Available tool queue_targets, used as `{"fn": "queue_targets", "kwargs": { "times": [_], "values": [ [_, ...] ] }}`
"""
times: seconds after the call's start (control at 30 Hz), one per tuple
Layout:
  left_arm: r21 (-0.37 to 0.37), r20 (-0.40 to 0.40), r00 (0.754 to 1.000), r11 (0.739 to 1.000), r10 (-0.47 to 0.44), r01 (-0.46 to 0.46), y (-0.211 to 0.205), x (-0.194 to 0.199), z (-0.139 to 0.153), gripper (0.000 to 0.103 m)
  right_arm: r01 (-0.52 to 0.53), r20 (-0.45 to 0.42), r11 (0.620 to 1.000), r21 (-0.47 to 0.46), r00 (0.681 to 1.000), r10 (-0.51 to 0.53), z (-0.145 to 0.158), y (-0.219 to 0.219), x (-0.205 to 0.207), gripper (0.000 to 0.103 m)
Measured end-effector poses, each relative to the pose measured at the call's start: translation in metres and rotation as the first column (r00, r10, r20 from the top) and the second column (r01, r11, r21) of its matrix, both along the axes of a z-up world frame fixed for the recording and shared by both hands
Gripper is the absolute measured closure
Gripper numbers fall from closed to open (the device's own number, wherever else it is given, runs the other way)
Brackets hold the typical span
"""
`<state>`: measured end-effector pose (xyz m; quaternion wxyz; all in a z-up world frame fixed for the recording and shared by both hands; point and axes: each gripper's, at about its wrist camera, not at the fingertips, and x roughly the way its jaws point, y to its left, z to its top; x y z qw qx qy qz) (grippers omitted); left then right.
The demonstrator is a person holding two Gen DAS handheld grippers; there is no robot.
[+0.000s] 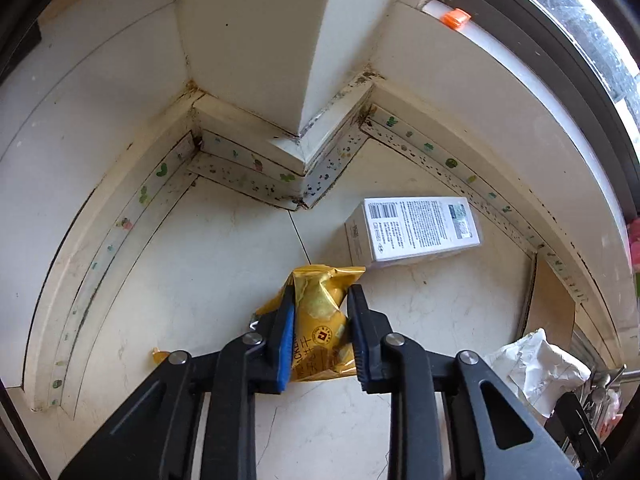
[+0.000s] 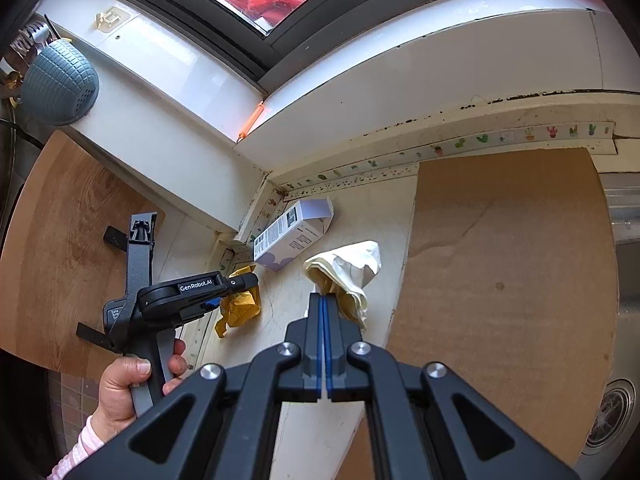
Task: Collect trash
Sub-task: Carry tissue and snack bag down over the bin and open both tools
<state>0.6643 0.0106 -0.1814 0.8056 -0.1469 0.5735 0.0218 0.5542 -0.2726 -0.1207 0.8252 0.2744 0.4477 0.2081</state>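
Pale marble-look counter corner under a window, trash scattered near the tiled upstand

Left gripper closed on crinkled gold foil snack wrapper, pads pinching its sides; step judged: pickup. Next: lift clear. Right gripper shut, holding crumpled white paper wad. White printed cardboard box lies flat, untouched, just beyond

Light: daylight from the window above my counter; bright, even.
Glare: pane washed out white; the sill shines.
Shadows: soft, short.
Edges: straight trim bows strongly; corners go black.
Focus: mostly sharp, slight softness.
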Motion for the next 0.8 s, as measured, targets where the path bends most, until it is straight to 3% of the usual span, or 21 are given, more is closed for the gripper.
{"fn": "queue_targets", "kwargs": {
  "times": [0.33, 0.47, 0.8],
  "values": [
    [0.061, 0.097, 0.985, 0.988, -0.144, 0.139, -0.016, -0.075, 0.064, 0.084, -0.025, 0.063, 1.000, 0.015, 0.998, 0.024, 0.039, 0.018, -0.041, 0.103],
    [0.096, 0.148, 0.970, 0.979, -0.191, 0.178, -0.009, -0.125, 0.096, 0.084, -0.038, 0.099, 0.999, 0.027, 0.994, 0.035, 0.062, 0.024, -0.073, 0.103],
    [0.100, 0.250, 0.928, 0.960, -0.278, 0.261, 0.014, -0.277, 0.155, 0.084, -0.054, 0.186, 0.998, -0.011, 0.981, 0.055, 0.107, 0.052, -0.186, 0.103]
  ]
}}
